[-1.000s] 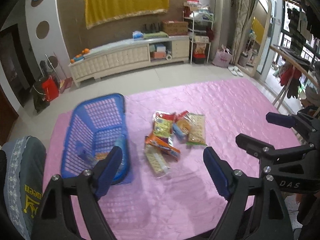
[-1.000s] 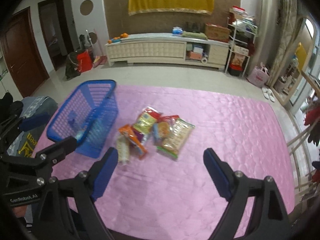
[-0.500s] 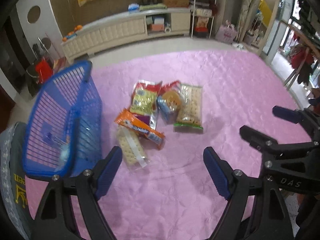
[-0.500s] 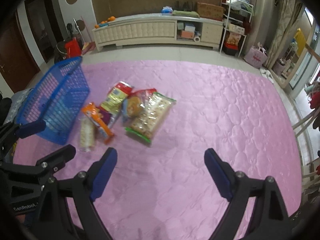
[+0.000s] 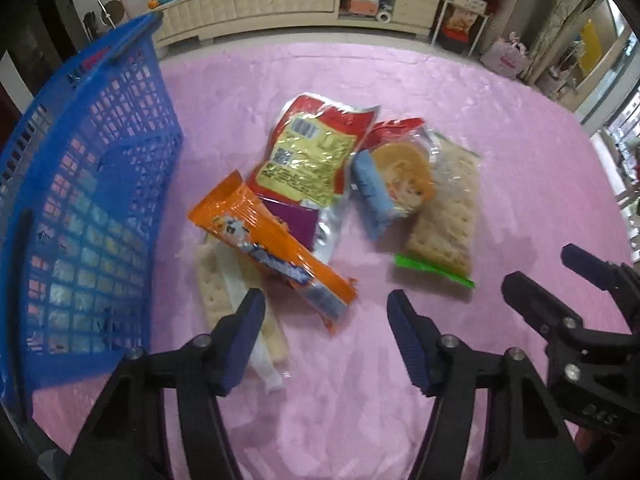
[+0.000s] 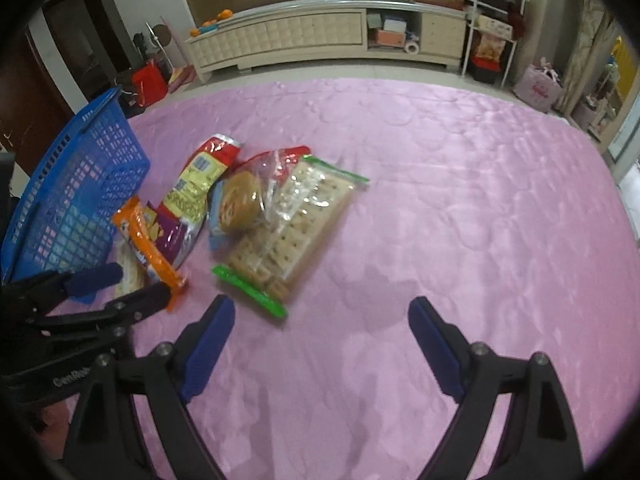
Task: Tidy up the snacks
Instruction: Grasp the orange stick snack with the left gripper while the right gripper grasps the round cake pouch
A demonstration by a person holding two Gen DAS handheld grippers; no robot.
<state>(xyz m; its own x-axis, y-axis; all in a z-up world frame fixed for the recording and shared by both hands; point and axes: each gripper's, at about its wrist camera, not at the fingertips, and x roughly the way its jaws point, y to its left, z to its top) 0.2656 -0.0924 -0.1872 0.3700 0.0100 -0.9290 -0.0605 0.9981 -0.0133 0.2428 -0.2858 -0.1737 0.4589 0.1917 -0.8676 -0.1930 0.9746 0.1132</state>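
Note:
A pile of snack packs lies on a pink quilted mat [image 5: 400, 100]: an orange pack [image 5: 272, 248], a red and yellow bag [image 5: 316, 152], a round cookie pack [image 5: 396, 180], a green-edged cracker bag [image 5: 444, 220] and a pale cracker pack [image 5: 228, 296]. A blue mesh basket [image 5: 80, 200] stands to their left. My left gripper [image 5: 326, 316] is open, low over the mat just before the orange pack. My right gripper [image 6: 320, 328] is open, just before the cracker bag [image 6: 292, 224]; the basket [image 6: 76, 188] shows at the left there.
A cream low cabinet [image 6: 320, 36] runs along the far wall, with shelves [image 6: 492, 20] and bags [image 6: 536, 88] at the right. Bare pink mat [image 6: 480, 200] stretches right of the pile. The left gripper's body [image 6: 80, 304] shows at the right wrist view's left edge.
Both grippers have moved down and forward toward the snack pile, which now looks larger and closer. The left gripper's jaws have narrowed somewhat. Nothing has been grasped.

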